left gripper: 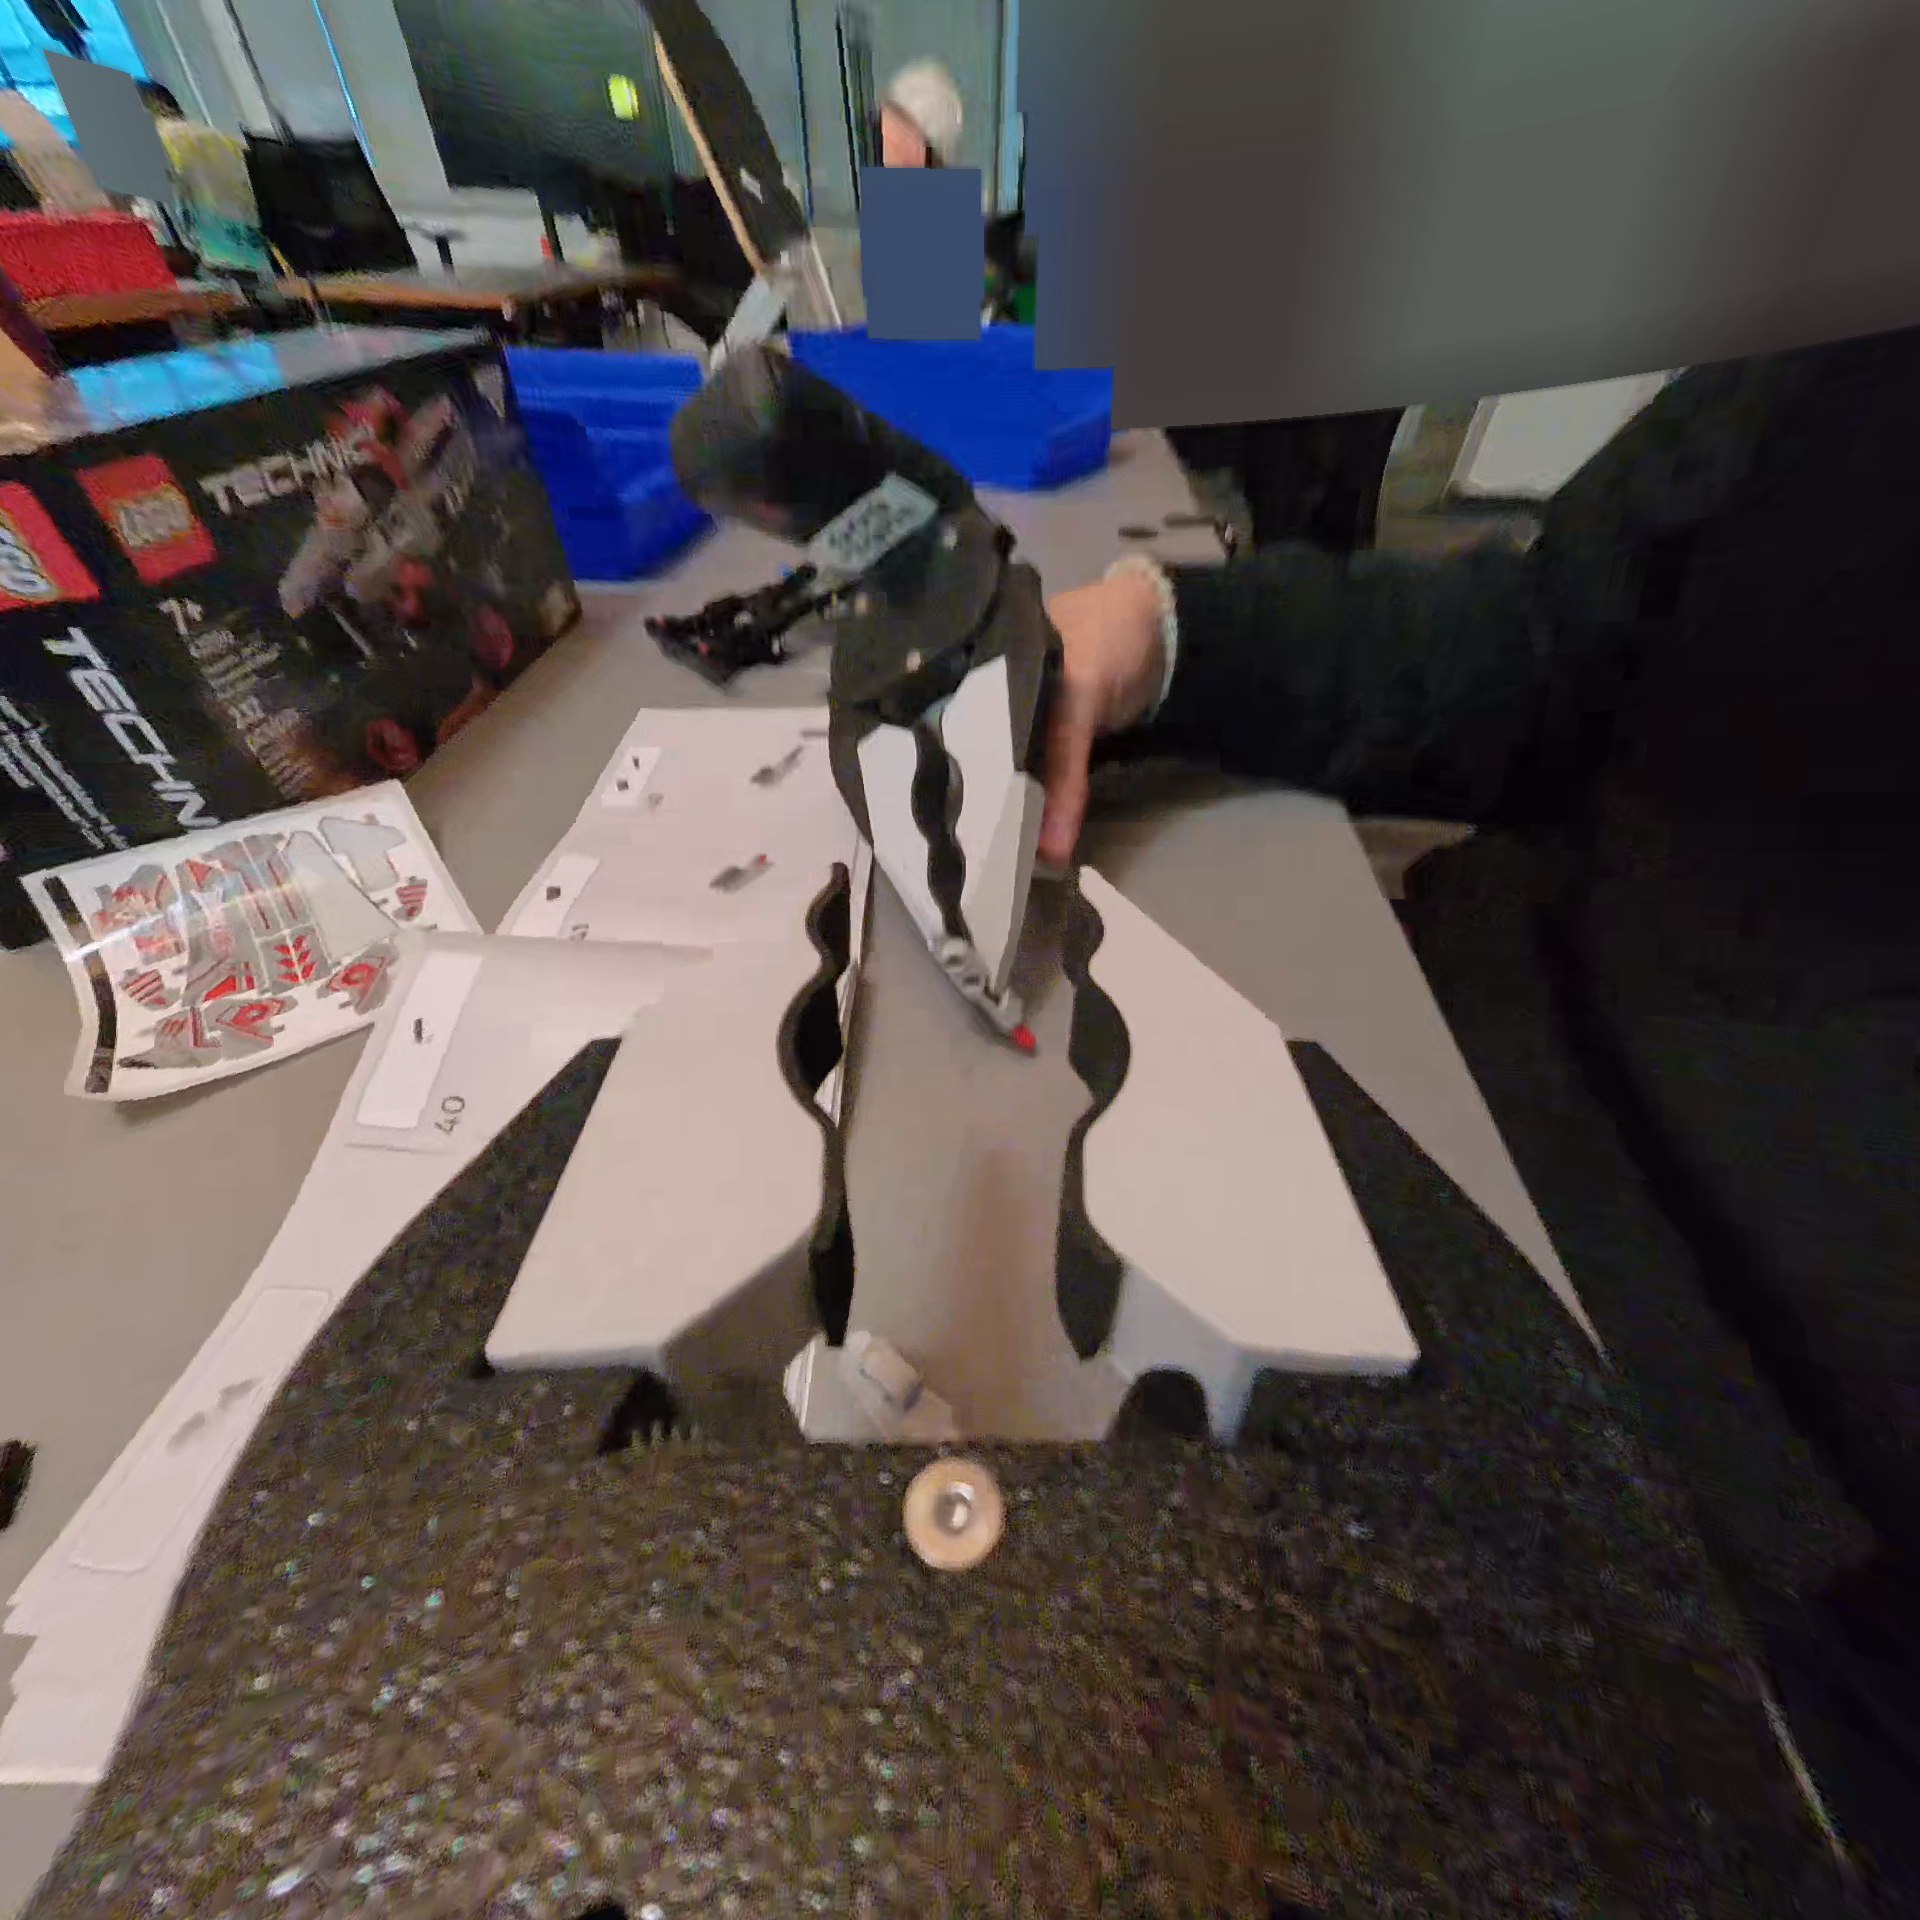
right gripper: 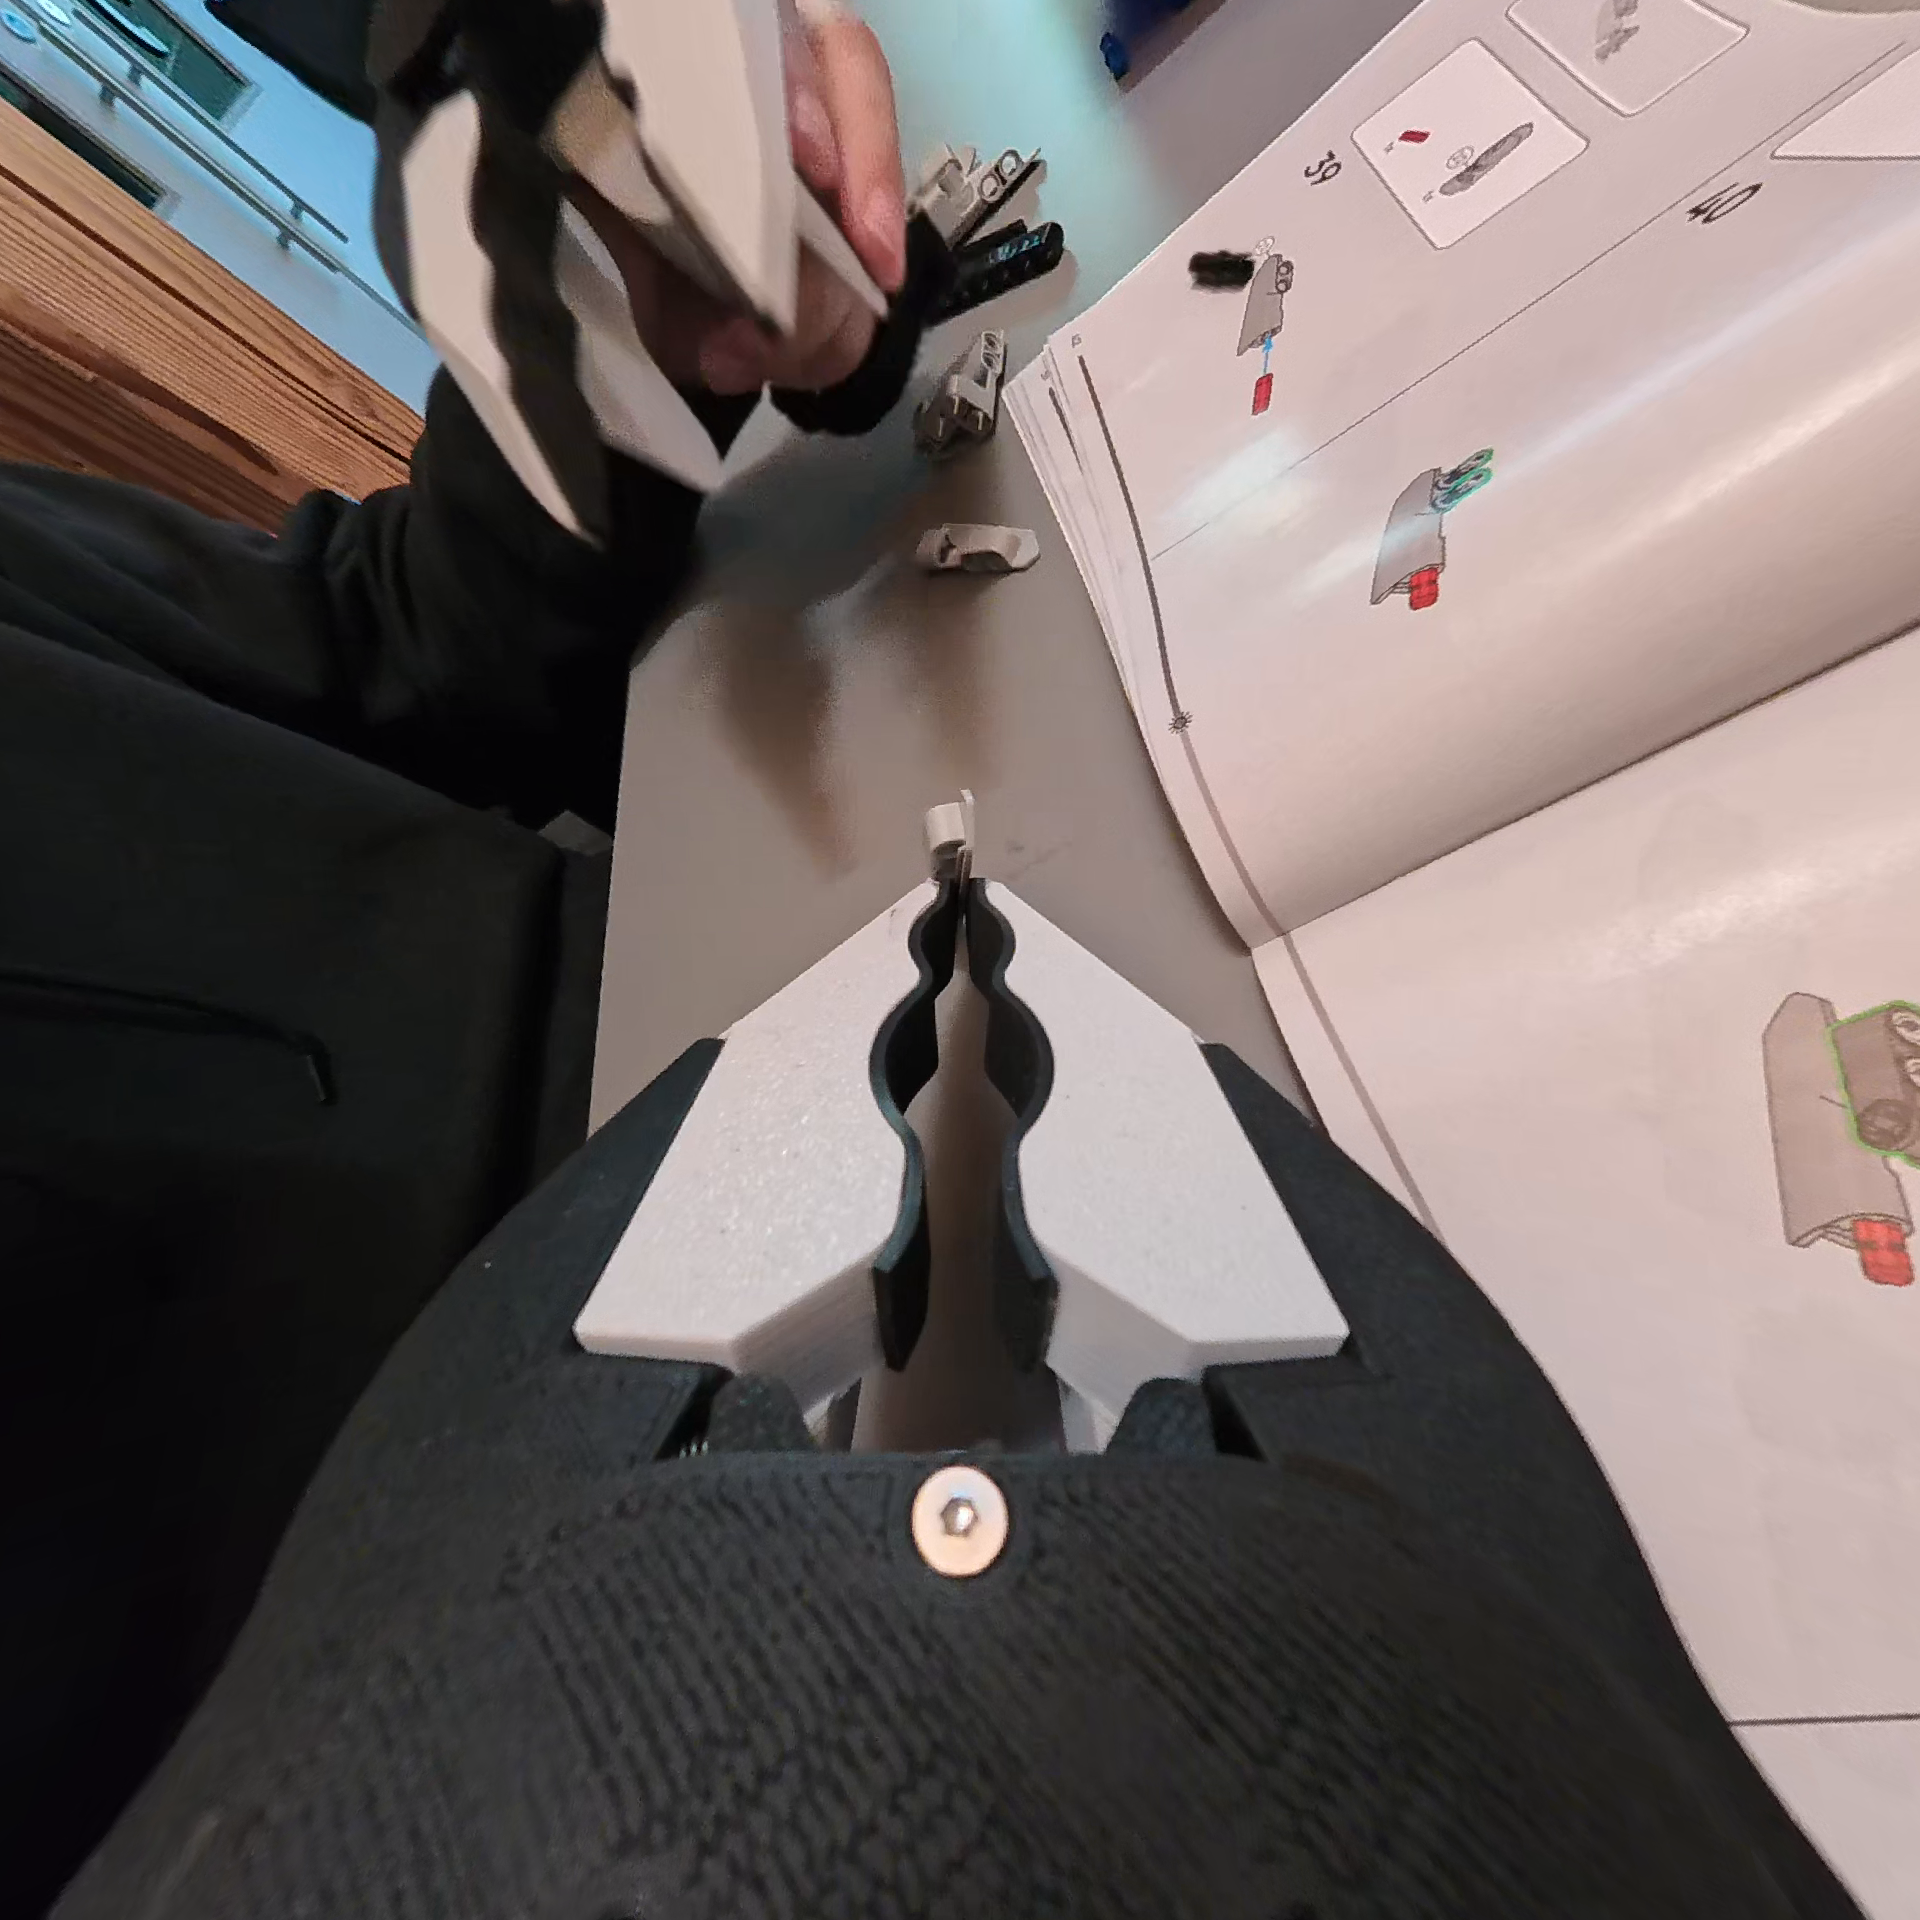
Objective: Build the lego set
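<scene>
My right gripper (right gripper: 961, 896) is shut on a small grey lego piece (right gripper: 948, 831) that sticks out past its fingertips, just above the grey table. In the left wrist view the right gripper (left gripper: 977, 940) points down and the piece (left gripper: 1000, 1006) shows as a grey holed part with a red tip near the table. My left gripper (left gripper: 961, 883) is open and empty, its fingers on either side of the right gripper's tip. In the right wrist view the left gripper (right gripper: 644, 488) is blurred at the upper left, held by a hand.
The open instruction booklet (right gripper: 1558, 582) lies to the right; it also shows in the left wrist view (left gripper: 623, 904). Loose grey pieces (right gripper: 977, 548) and a black assembly (right gripper: 987, 260) lie on the table. A sticker sheet (left gripper: 239, 935), the set's box (left gripper: 260, 623) and blue bins (left gripper: 623, 468) stand left.
</scene>
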